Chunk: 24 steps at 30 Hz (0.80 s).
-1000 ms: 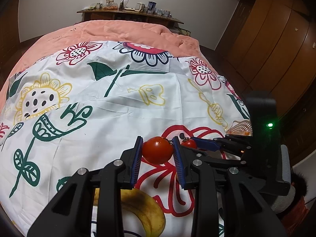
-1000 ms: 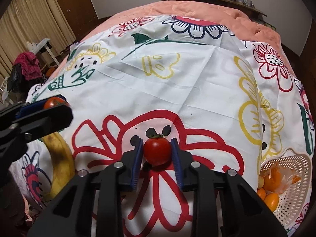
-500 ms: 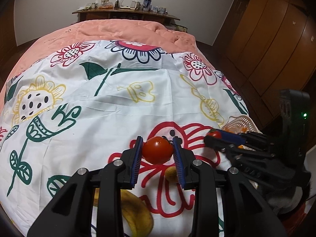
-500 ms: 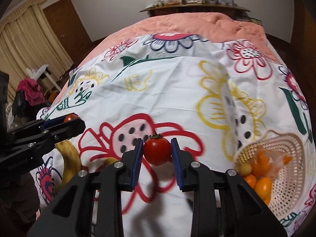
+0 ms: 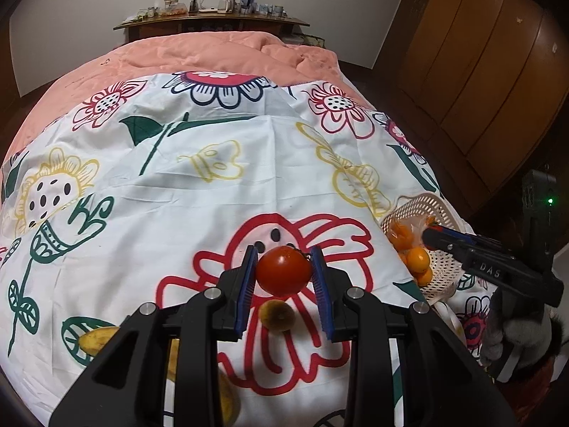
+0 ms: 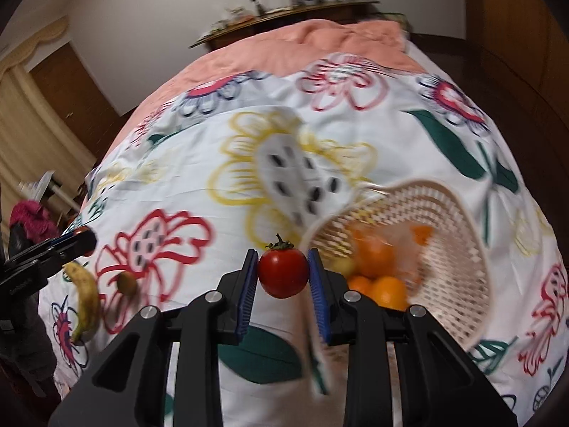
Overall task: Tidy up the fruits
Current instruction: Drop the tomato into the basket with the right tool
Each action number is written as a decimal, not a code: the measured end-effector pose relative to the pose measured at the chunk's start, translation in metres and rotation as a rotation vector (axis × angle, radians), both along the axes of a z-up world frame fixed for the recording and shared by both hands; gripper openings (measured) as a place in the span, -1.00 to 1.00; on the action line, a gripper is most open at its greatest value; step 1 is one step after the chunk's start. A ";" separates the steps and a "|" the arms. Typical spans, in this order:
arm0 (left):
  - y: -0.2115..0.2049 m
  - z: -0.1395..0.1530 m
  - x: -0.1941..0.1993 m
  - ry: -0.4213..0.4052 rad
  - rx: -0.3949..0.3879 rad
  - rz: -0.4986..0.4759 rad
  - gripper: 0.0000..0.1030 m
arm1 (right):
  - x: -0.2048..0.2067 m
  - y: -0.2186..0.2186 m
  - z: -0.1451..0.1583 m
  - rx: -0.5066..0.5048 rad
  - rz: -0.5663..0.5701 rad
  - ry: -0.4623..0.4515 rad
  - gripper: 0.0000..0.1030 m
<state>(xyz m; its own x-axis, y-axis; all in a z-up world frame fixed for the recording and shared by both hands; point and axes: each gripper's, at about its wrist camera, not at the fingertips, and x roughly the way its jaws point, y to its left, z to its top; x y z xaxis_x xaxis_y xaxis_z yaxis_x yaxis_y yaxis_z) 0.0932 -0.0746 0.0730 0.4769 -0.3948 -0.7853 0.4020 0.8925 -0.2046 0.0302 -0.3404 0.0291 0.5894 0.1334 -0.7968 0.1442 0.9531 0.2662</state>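
My left gripper (image 5: 283, 274) is shut on a red tomato (image 5: 283, 269) and holds it above the flowered sheet. My right gripper (image 6: 283, 273) is shut on a second red tomato (image 6: 283, 272) with a green stem, just left of the white mesh basket (image 6: 458, 270). The basket holds several oranges (image 6: 376, 255); it also shows in the left wrist view (image 5: 442, 274). The right gripper (image 5: 432, 236) reaches over the basket rim in the left wrist view. A banana (image 6: 86, 301) and a small brownish fruit (image 6: 127, 283) lie on the sheet.
The bed carries a white flowered sheet (image 5: 199, 192) over a pink quilt (image 5: 213, 53). A shelf with small items (image 5: 209, 10) stands behind the bed. Wooden wardrobe doors (image 5: 490, 71) line the right. The small brownish fruit (image 5: 276, 316) lies under my left gripper.
My right gripper has carried its tomato rightward from the red flower to the basket's edge. My left gripper has kept its tomato and shifted slightly.
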 end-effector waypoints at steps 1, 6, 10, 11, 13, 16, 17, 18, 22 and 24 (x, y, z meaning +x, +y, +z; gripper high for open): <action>-0.003 -0.001 0.000 0.003 0.004 -0.004 -0.39 | -0.003 -0.006 -0.002 0.004 -0.014 0.003 -0.44; -0.016 -0.002 -0.002 0.009 0.018 -0.020 -0.39 | -0.016 -0.035 -0.011 0.016 -0.085 0.015 -0.44; -0.026 -0.001 -0.005 0.005 0.028 -0.035 -0.39 | -0.025 -0.052 -0.018 0.031 -0.127 0.023 -0.43; -0.029 -0.001 -0.005 0.004 0.031 -0.039 -0.39 | -0.026 -0.055 -0.020 0.034 -0.135 0.024 -0.43; -0.033 0.000 -0.007 0.002 0.035 -0.046 -0.39 | -0.029 -0.060 -0.023 0.041 -0.148 0.026 -0.43; -0.041 0.001 -0.010 -0.001 0.039 -0.059 -0.39 | -0.033 -0.067 -0.026 0.048 -0.161 0.025 -0.43; -0.043 0.002 -0.010 -0.001 0.040 -0.062 -0.39 | -0.034 -0.068 -0.026 0.051 -0.163 0.023 -0.43; -0.045 0.002 -0.011 -0.002 0.042 -0.065 -0.39 | -0.035 -0.069 -0.025 0.054 -0.165 0.020 -0.42; -0.053 0.001 -0.013 -0.001 0.051 -0.080 -0.39 | -0.040 -0.073 -0.025 0.069 -0.174 0.006 -0.42; -0.058 -0.001 -0.014 0.003 0.057 -0.089 -0.39 | -0.041 -0.075 -0.025 0.077 -0.180 0.000 -0.42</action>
<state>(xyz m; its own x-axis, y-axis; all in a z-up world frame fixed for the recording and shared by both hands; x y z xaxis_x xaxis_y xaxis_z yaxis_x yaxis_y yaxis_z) 0.0790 -0.1329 0.0725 0.4395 -0.3907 -0.8088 0.4800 0.8633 -0.1562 -0.0105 -0.4152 0.0041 0.6095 0.0858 -0.7881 0.3107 0.8888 0.3370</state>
